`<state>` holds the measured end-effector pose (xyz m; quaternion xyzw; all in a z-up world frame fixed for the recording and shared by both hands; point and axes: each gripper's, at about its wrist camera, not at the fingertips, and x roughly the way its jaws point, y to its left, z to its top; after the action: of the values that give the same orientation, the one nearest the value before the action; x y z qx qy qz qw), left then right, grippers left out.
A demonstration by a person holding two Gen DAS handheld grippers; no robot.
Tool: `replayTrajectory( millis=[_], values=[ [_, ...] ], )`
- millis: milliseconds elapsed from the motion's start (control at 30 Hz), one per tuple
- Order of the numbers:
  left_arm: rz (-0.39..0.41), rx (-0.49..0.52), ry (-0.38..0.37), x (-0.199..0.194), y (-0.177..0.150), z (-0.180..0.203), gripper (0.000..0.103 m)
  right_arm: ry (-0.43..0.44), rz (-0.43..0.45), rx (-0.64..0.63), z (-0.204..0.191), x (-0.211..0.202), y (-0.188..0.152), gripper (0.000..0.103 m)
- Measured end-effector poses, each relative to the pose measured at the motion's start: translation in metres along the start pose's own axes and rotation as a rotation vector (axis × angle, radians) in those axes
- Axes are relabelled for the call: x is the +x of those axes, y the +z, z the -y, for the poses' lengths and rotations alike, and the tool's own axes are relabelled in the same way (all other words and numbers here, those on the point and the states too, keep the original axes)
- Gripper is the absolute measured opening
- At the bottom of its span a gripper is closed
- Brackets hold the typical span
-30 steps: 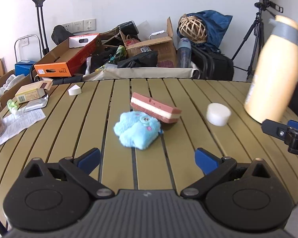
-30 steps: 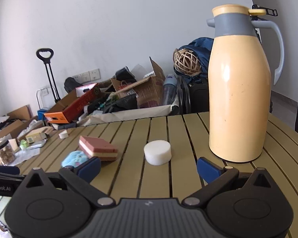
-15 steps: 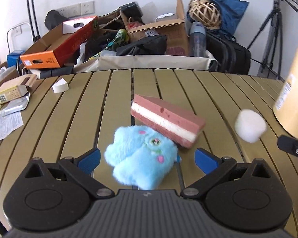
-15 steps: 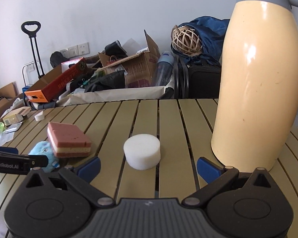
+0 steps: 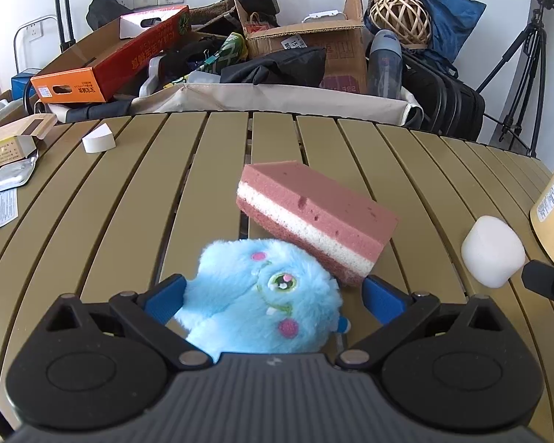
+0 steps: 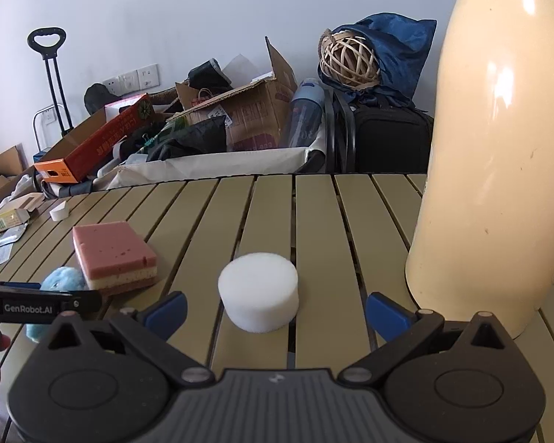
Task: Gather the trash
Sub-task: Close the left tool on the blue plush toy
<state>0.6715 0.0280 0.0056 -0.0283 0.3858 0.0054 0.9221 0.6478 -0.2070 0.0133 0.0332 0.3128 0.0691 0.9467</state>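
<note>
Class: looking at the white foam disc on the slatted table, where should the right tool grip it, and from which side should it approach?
Grip the disc across its curved side wall, coming in low from the near side. It stands flat with both flanks free, and the right tool is already open and lined up astride it.

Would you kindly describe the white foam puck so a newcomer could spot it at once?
Find the tall cream thermos on the slatted table. Just left of its base sits the white foam puck, ahead of the open right gripper. Unlike the pink layered sponge, it is round and plain white.
</note>
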Motion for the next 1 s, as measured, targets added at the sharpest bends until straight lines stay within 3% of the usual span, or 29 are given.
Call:
replayTrajectory(
  millis=[367,667,800,1000],
  values=[
    [0.007,-0.021,-0.015,-0.006,-0.002,-0.006,0.103,-0.001,-0.003,-0.013,0.002,0.001,0.000,0.103],
    [-0.031,-0.021,0.003,0.008,-0.004,-0.008,0.102,-0.007,-0.008,-0.018,-0.001,0.006,-0.001,0.103],
    [-0.014,-0.001,0.002,0.007,-0.004,-0.009,0.085,-0.002,-0.016,-0.029,-0.003,0.009,-0.001,0.103],
    [0.017,0.026,0.007,-0.002,-0.010,-0.011,0.081,-0.006,-0.030,-0.030,-0.004,0.016,0.000,0.103]
  ],
)
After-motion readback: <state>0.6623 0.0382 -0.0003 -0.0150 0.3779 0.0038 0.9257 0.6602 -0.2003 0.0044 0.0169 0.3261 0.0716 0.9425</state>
